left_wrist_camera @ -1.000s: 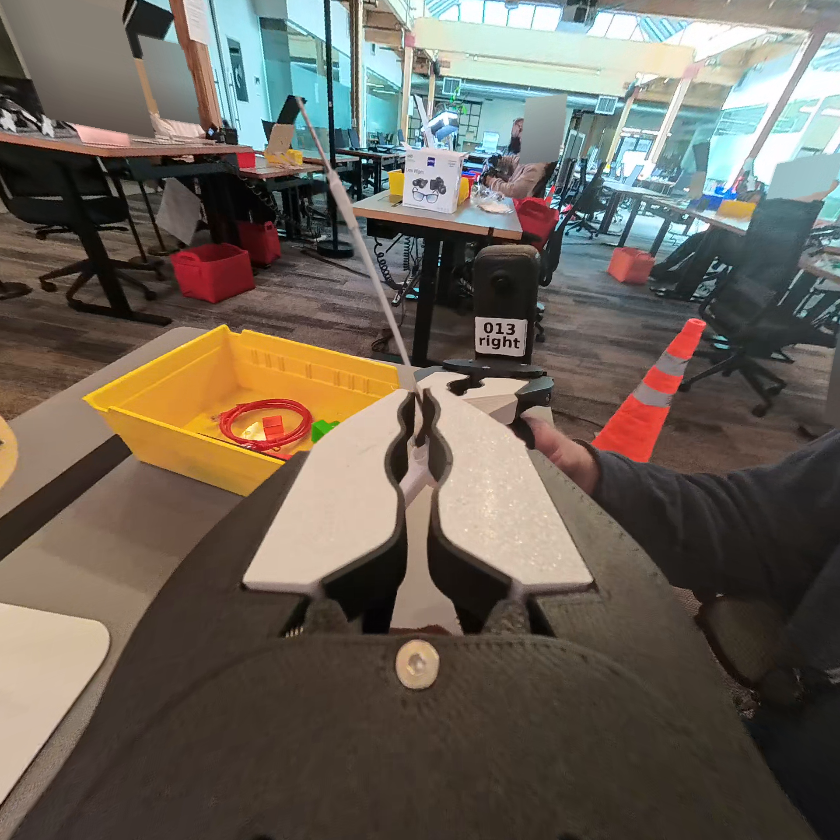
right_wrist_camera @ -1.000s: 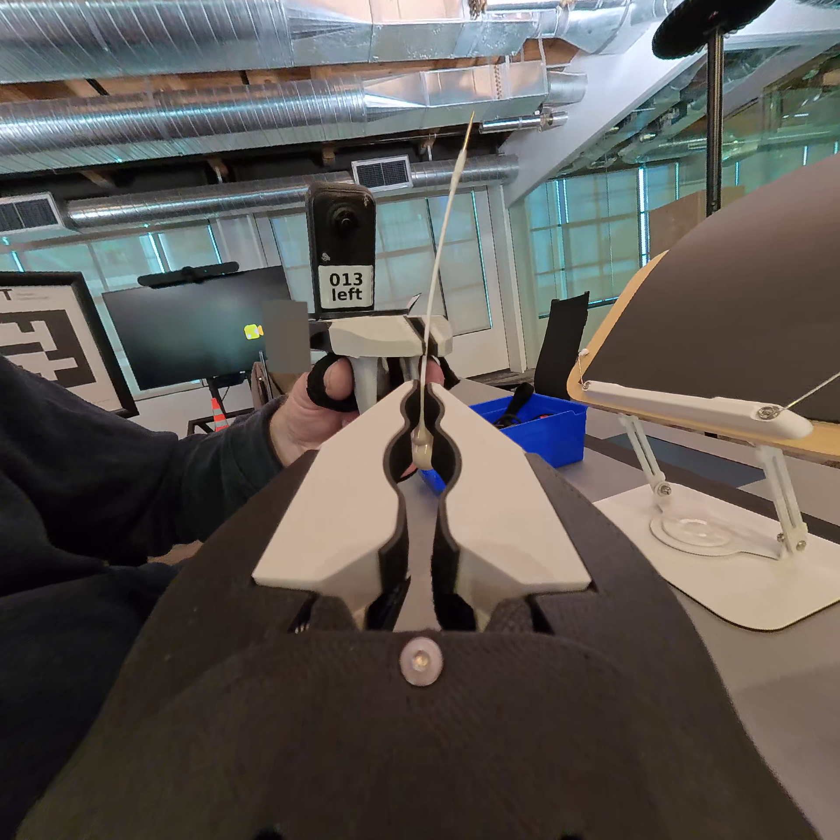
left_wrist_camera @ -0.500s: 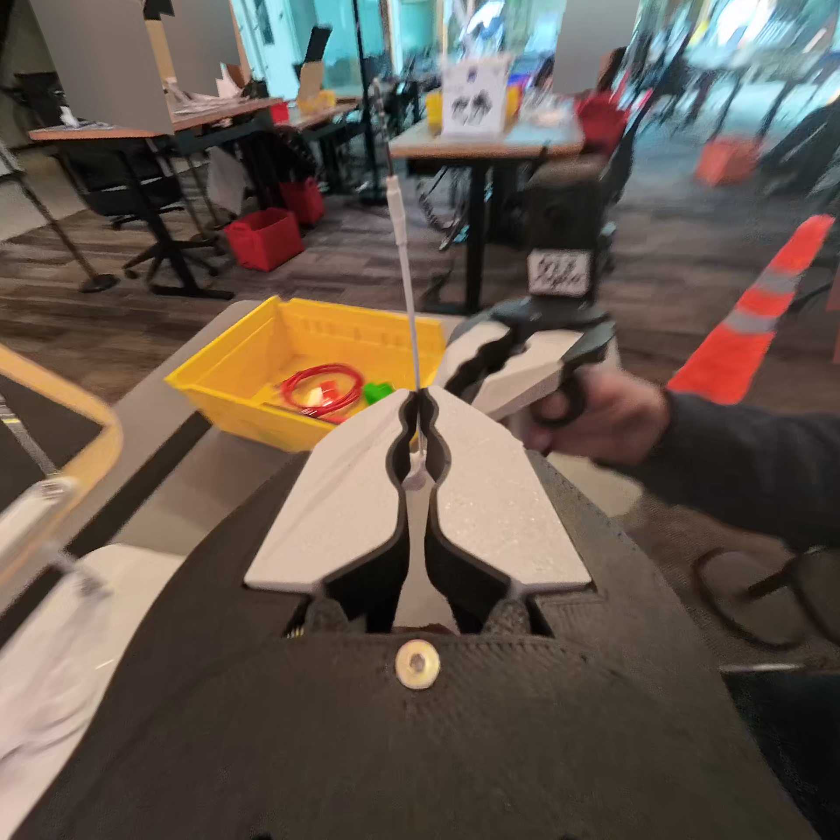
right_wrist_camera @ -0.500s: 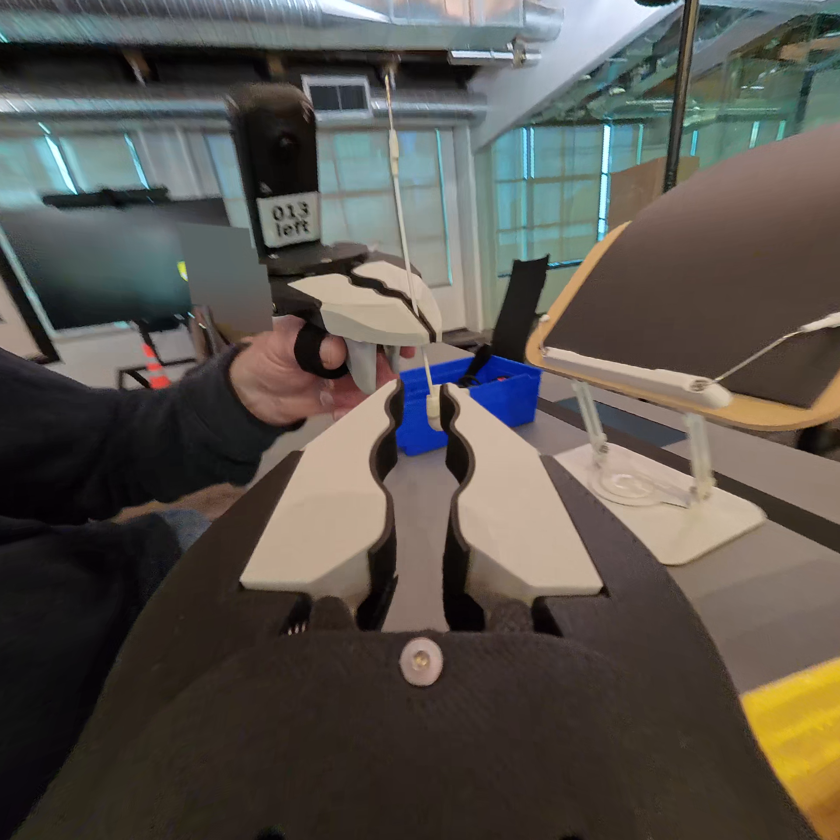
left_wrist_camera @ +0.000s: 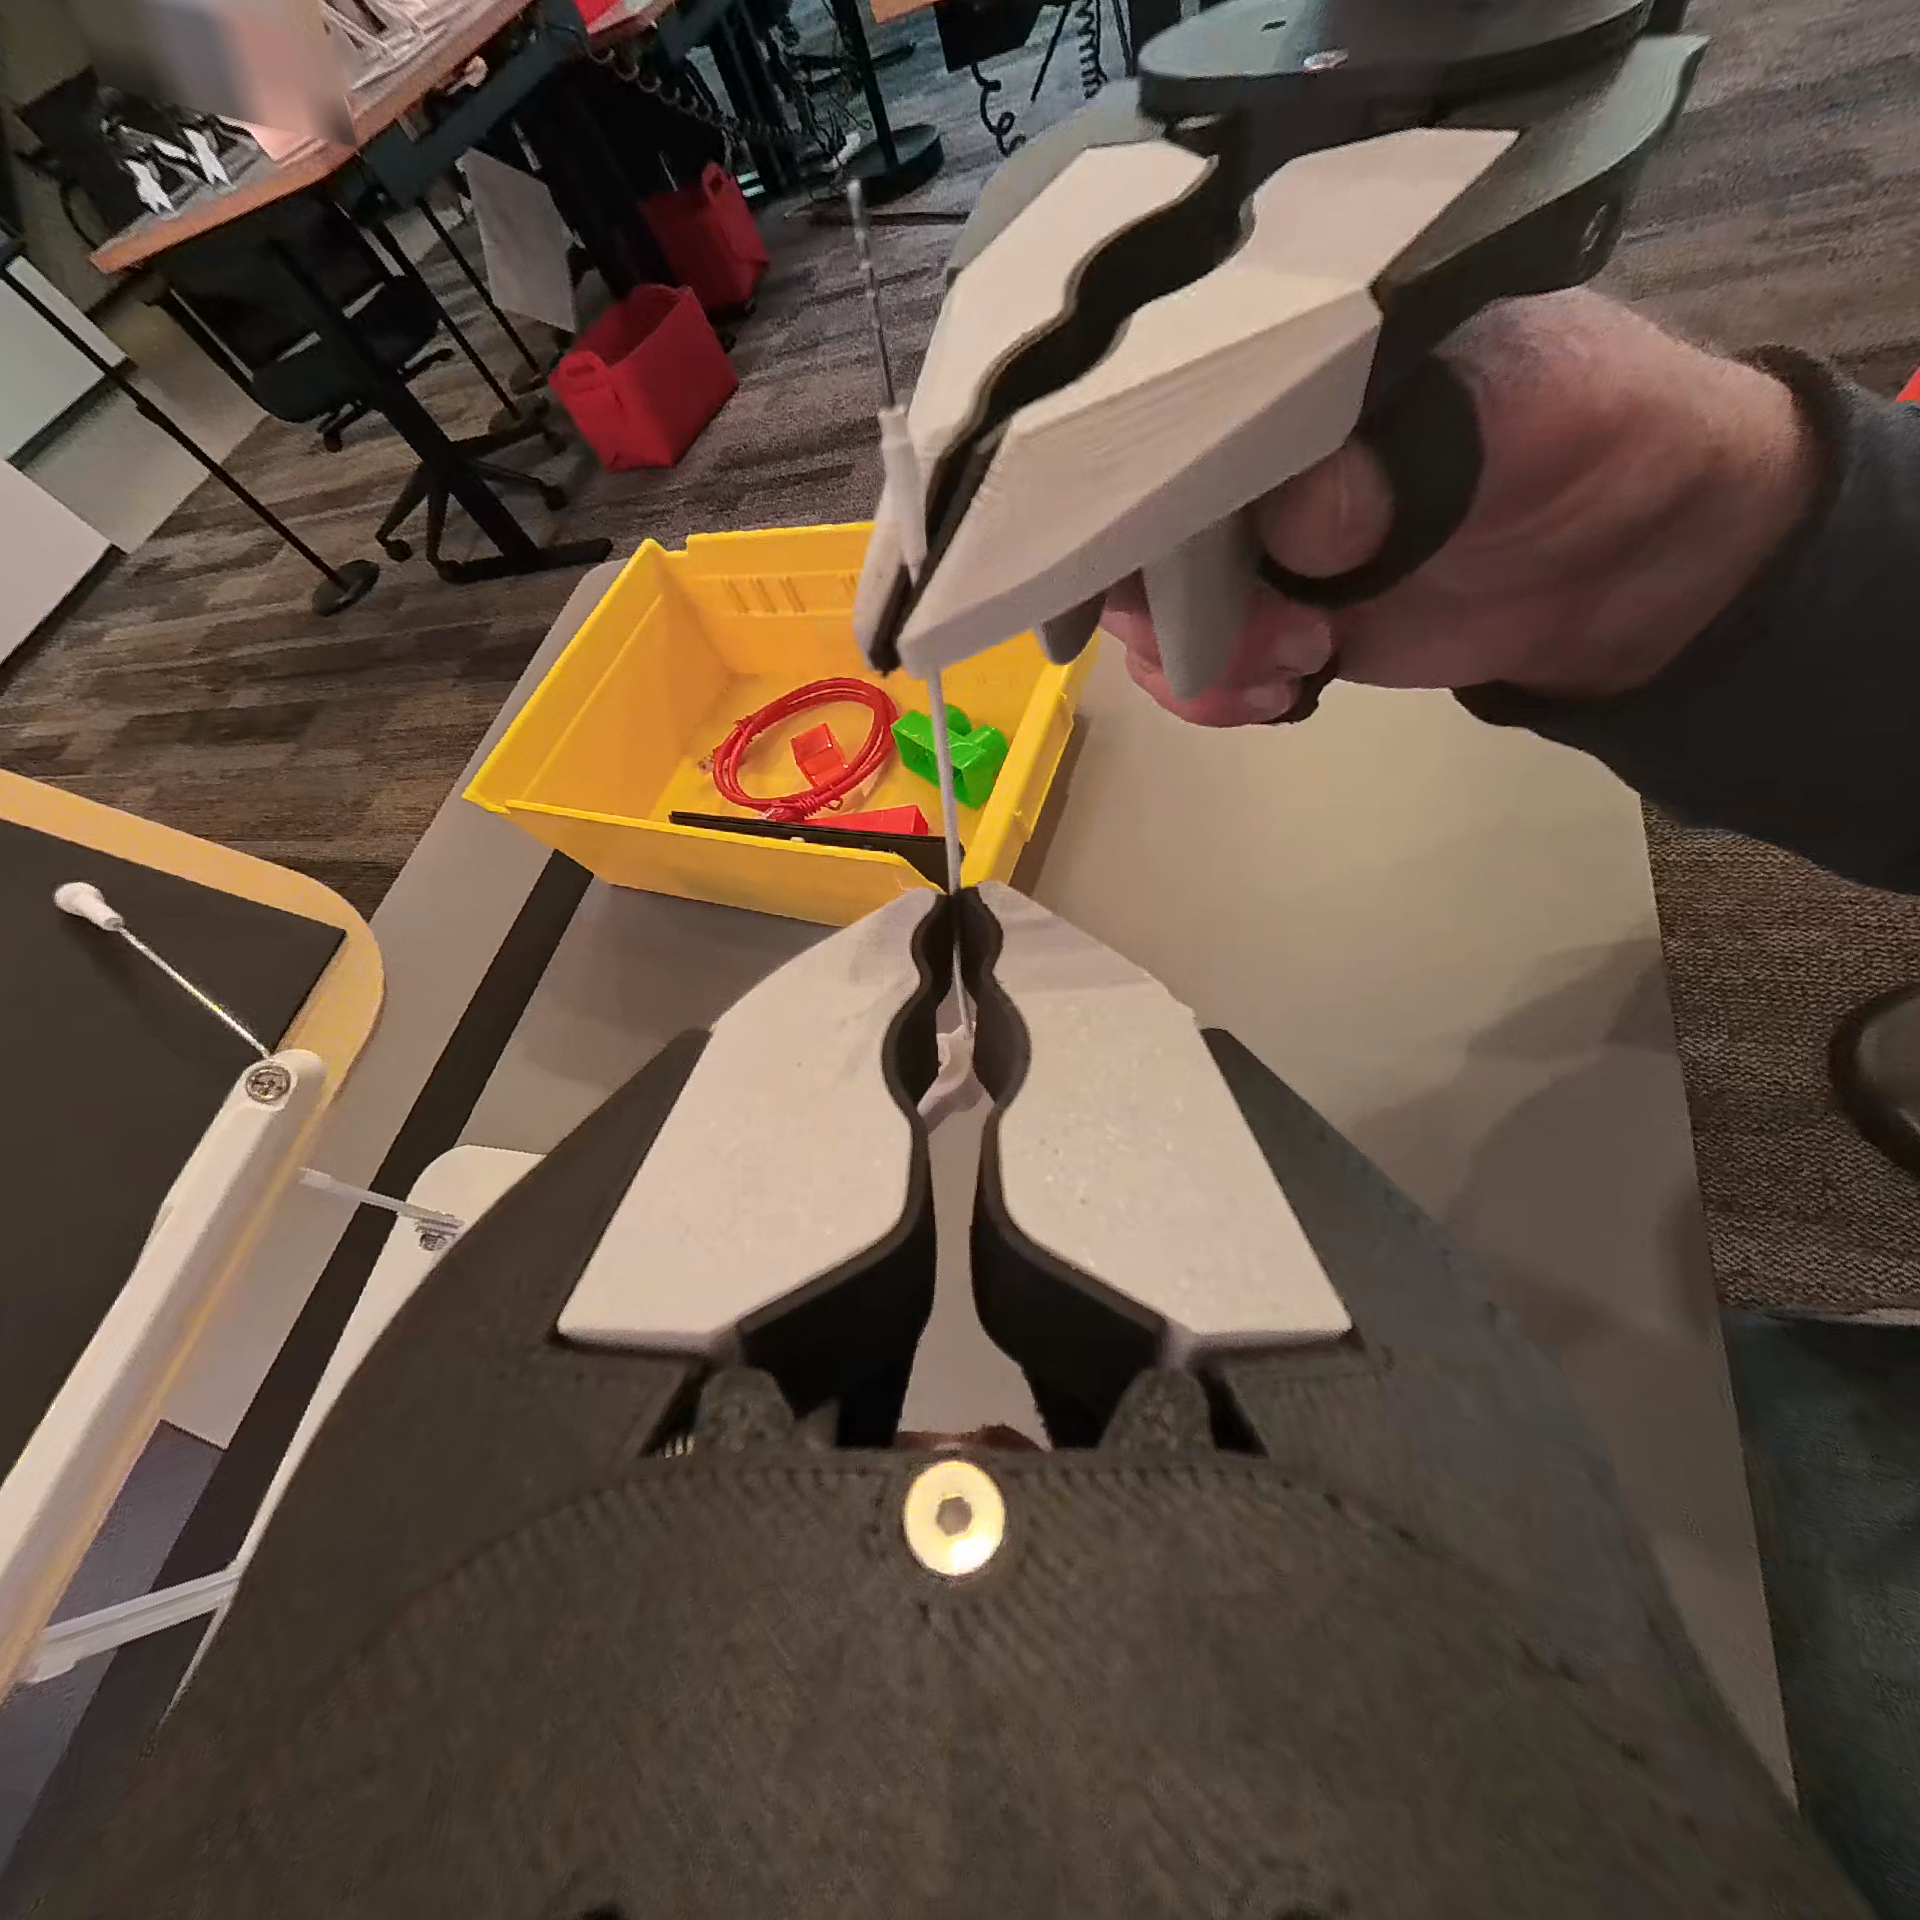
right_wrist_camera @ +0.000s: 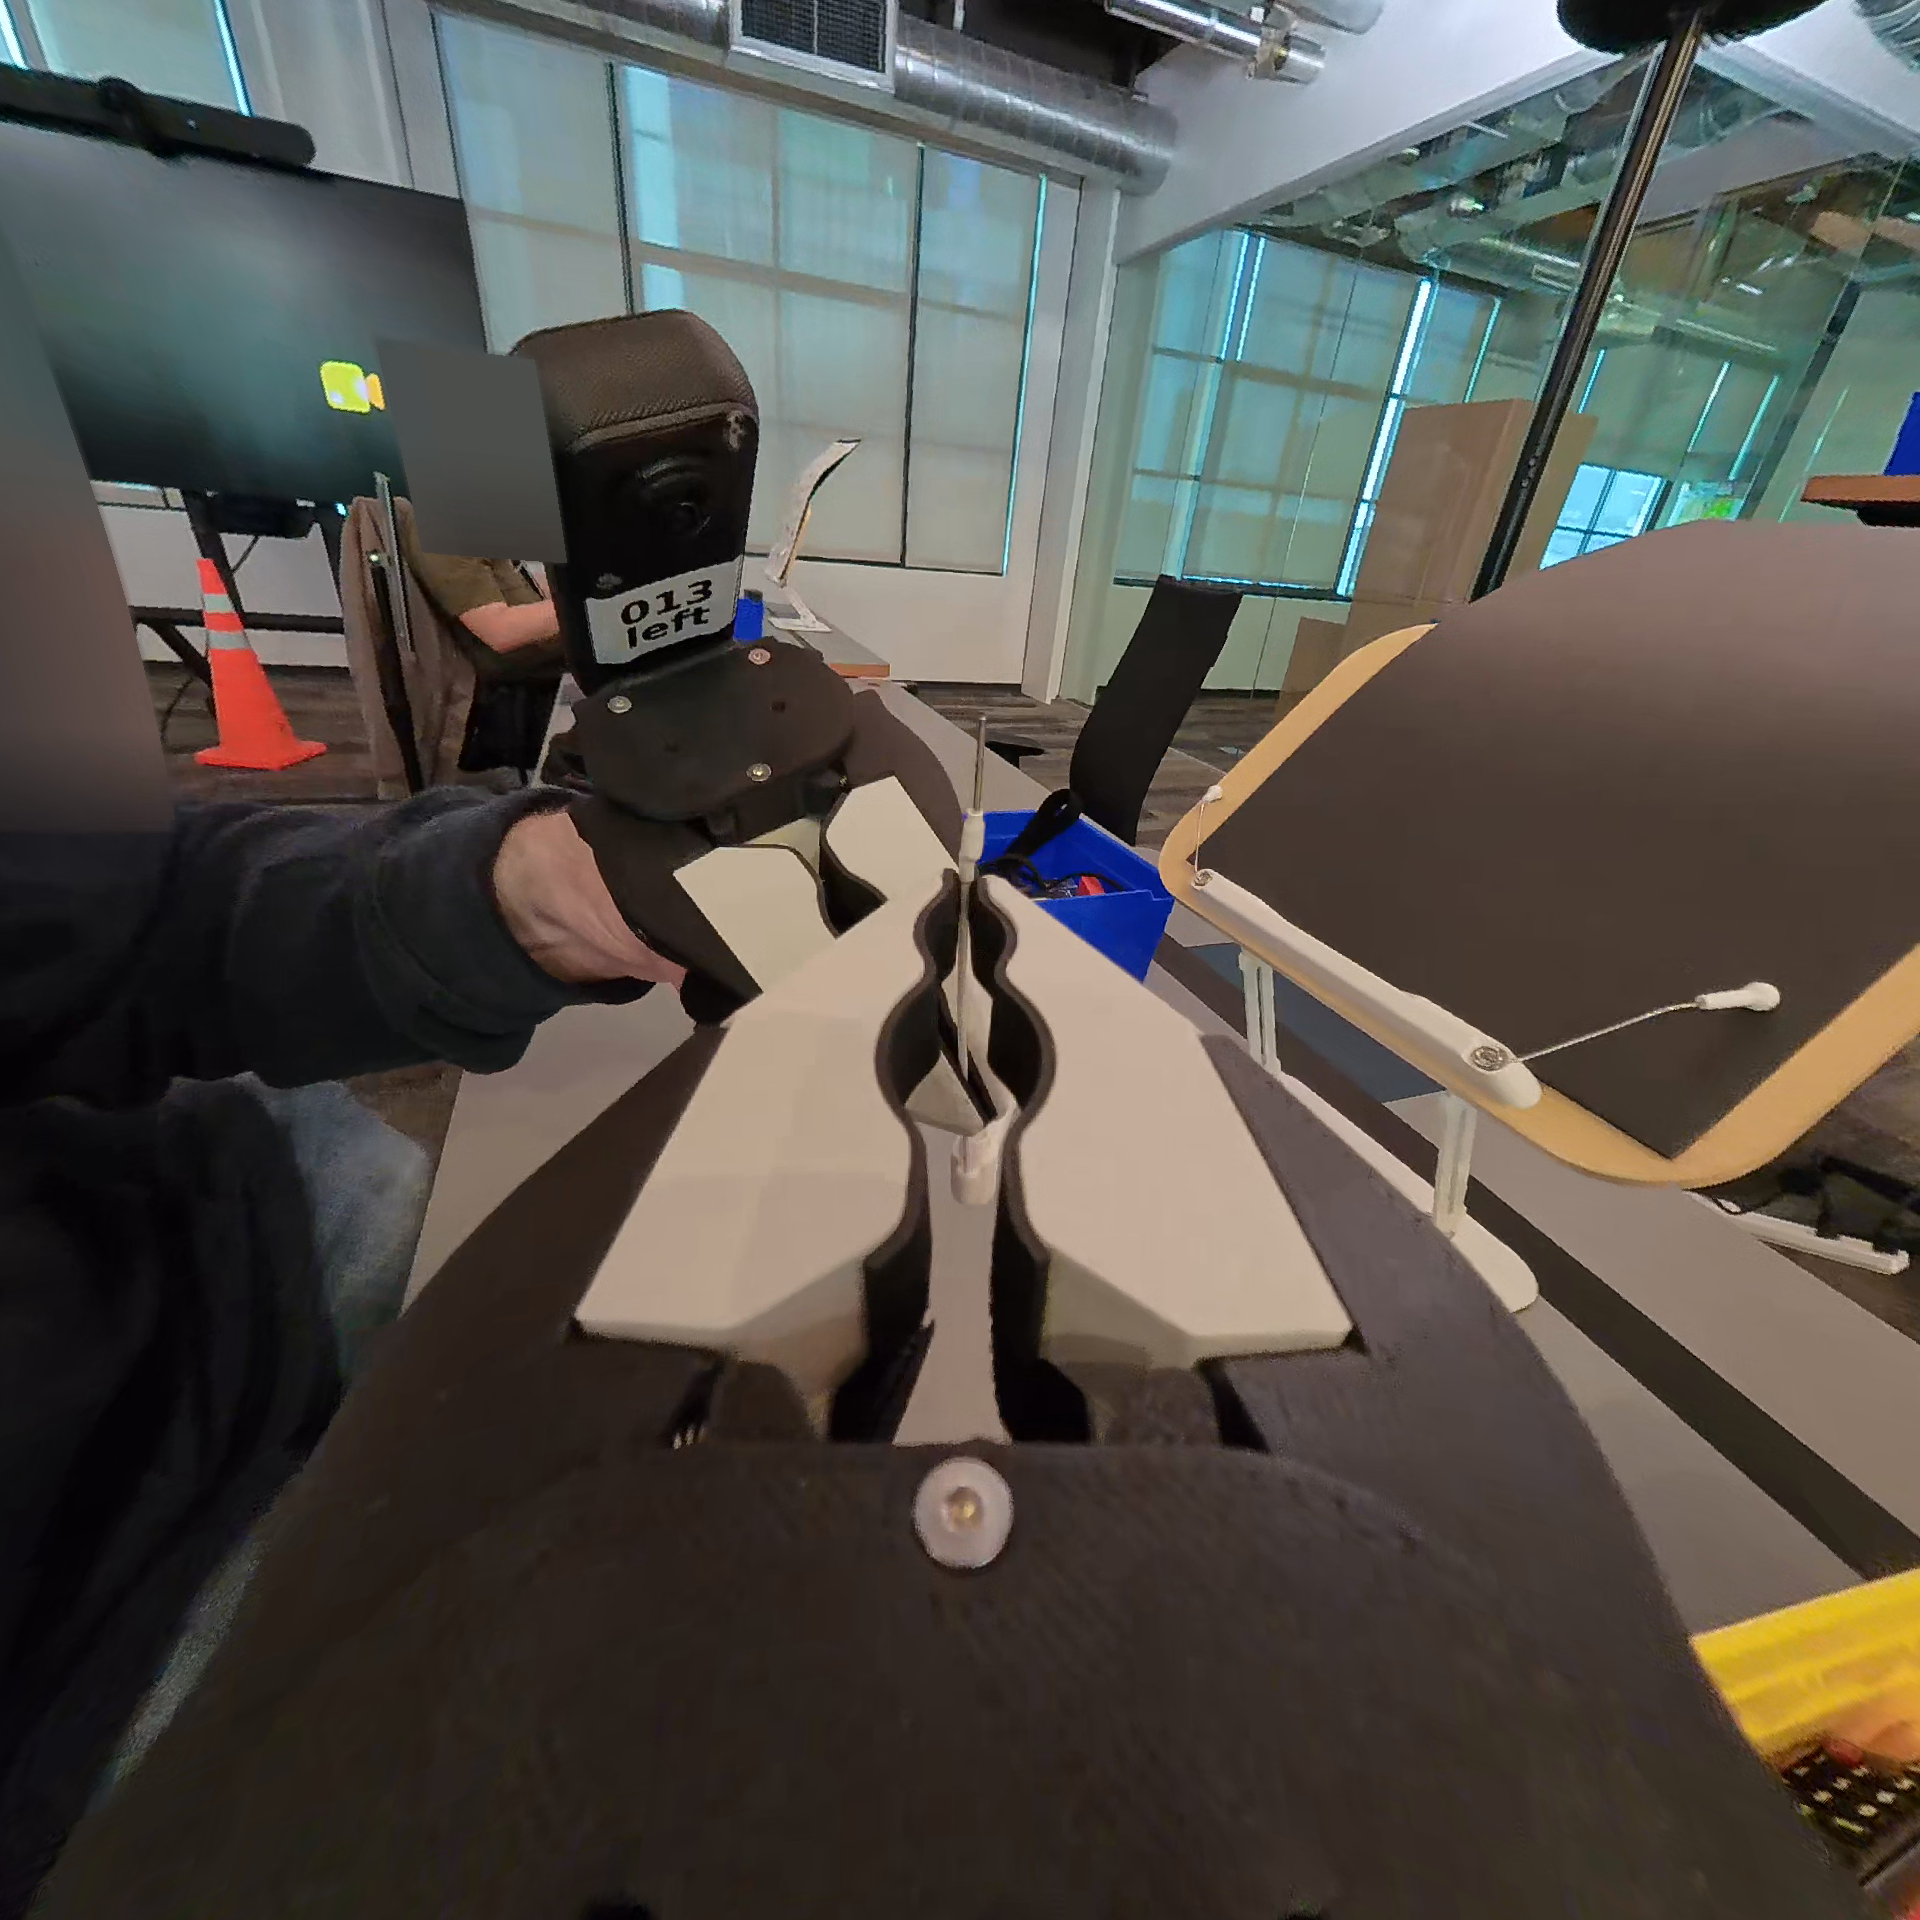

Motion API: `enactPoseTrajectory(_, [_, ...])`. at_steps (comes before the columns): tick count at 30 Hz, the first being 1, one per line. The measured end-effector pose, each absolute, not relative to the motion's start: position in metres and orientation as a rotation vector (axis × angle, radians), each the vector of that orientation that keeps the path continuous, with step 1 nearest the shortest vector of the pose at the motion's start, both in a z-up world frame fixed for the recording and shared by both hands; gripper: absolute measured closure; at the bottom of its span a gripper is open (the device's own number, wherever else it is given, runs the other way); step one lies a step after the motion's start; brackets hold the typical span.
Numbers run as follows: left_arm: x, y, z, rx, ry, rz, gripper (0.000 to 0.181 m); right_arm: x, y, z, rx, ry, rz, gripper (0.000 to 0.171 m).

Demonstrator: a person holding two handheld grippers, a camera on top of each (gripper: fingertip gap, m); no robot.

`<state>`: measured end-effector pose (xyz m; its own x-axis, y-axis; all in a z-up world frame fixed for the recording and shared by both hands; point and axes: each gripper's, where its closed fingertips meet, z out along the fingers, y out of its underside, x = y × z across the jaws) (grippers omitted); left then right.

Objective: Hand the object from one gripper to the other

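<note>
A thin white rod with a metal tip (left_wrist_camera: 943,769) runs up from my left gripper (left_wrist_camera: 956,906), which is shut on its lower end. My right gripper (left_wrist_camera: 888,649), held by a hand, sits above and beyond the left one, over the yellow bin. Its jaws are shut on the rod higher up, and the metal tip sticks out past them. In the right wrist view the rod (right_wrist_camera: 964,987) stands between my right gripper's (right_wrist_camera: 962,883) closed tips, with its white end cap below. The left gripper's fingers (right_wrist_camera: 758,894) come in from the left underneath.
A yellow bin (left_wrist_camera: 582,821) on the grey table (left_wrist_camera: 1299,1039) holds a red cable and green and red pieces. A tilted black board with a tan rim (right_wrist_camera: 1558,831) stands on a white stand at the side. A blue bin (right_wrist_camera: 1101,914) sits behind. An orange cone (right_wrist_camera: 239,686) stands on the floor. The left gripper's tips are roughly 6 centimetres from the right gripper's.
Half a second ago my right gripper was open beside the rod. It has now shut on the rod, higher up than the left gripper. Both views have tilted down toward the table.
</note>
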<state>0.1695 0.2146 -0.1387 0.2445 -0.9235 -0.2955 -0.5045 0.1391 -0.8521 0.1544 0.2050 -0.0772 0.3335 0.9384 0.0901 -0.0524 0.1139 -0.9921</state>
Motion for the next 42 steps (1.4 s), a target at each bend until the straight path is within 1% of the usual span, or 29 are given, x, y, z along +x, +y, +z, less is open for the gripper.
enactPoseTrajectory(7, [0.17,0.217,-0.137,-1.503,1.359,-0.578,0.18,0.159,0.21,-0.075,-1.224,-0.913,0.923,0.171])
enactPoseTrajectory(8, [0.169,0.218,-0.134,-1.5,1.328,-0.595,0.178,0.16,0.21,-0.074,-1.219,-0.902,0.927,0.171])
enactPoseTrajectory(10, [0.163,0.221,-0.121,-1.49,1.216,-0.637,0.15,0.162,0.212,-0.071,-1.214,-0.88,0.924,0.171])
enactPoseTrajectory(11, [0.162,0.214,-0.109,-1.454,1.174,-0.68,0.144,0.163,0.213,-0.07,-1.211,-0.871,0.921,0.171])
enactPoseTrajectory(13, [0.164,0.191,-0.098,-1.393,1.192,-0.741,0.16,0.164,0.214,-0.068,-1.2,-0.855,0.916,0.171])
enactPoseTrajectory(14, [0.169,0.179,-0.102,-1.398,1.223,-0.776,0.163,0.164,0.214,-0.066,-1.188,-0.843,0.917,0.171])
enactPoseTrajectory(17, [0.19,0.144,-0.114,-1.433,1.191,-1.092,0.156,0.165,0.21,-0.057,-1.13,-0.801,0.934,0.171])
enactPoseTrajectory(18, [0.197,0.137,-0.119,-1.456,1.129,-1.238,0.152,0.165,0.208,-0.054,-1.116,-0.791,0.932,0.171])
enactPoseTrajectory(20, [0.205,0.137,-0.127,-1.479,0.961,-1.468,0.151,0.166,0.204,-0.05,-1.085,-0.773,0.93,0.171])
enactPoseTrajectory(22, [0.204,0.144,-0.124,-1.416,0.767,-1.652,0.149,0.167,0.199,-0.045,-1.052,-0.754,0.945,0.171])
enactPoseTrajectory(24, [0.199,0.156,-0.118,-1.325,0.607,-1.714,0.149,0.168,0.194,-0.04,-1.022,-0.736,0.971,0.171])
enactPoseTrajectory(27, [0.187,0.171,-0.109,-1.213,0.467,-1.774,0.142,0.167,0.188,-0.036,-0.986,-0.71,1.021,0.171])
enactPoseTrajectory(29, [0.188,0.176,-0.112,-1.204,0.422,-1.819,0.135,0.167,0.186,-0.034,-0.962,-0.686,1.06,0.171])
enactPoseTrajectory(33, [0.186,0.182,-0.114,-1.156,0.354,-1.868,0.129,0.169,0.185,-0.033,-0.948,-0.639,1.11,0.171])
enactPoseTrajectory(36, [0.179,0.186,-0.104,-1.103,0.342,-1.829,0.138,0.174,0.185,-0.036,-0.938,-0.575,1.169,0.171])
enactPoseTrajectory(42, [0.168,0.189,-0.087,-1.036,0.335,-1.772,0.166,0.178,0.192,-0.05,-0.933,-0.461,1.262,0.171])
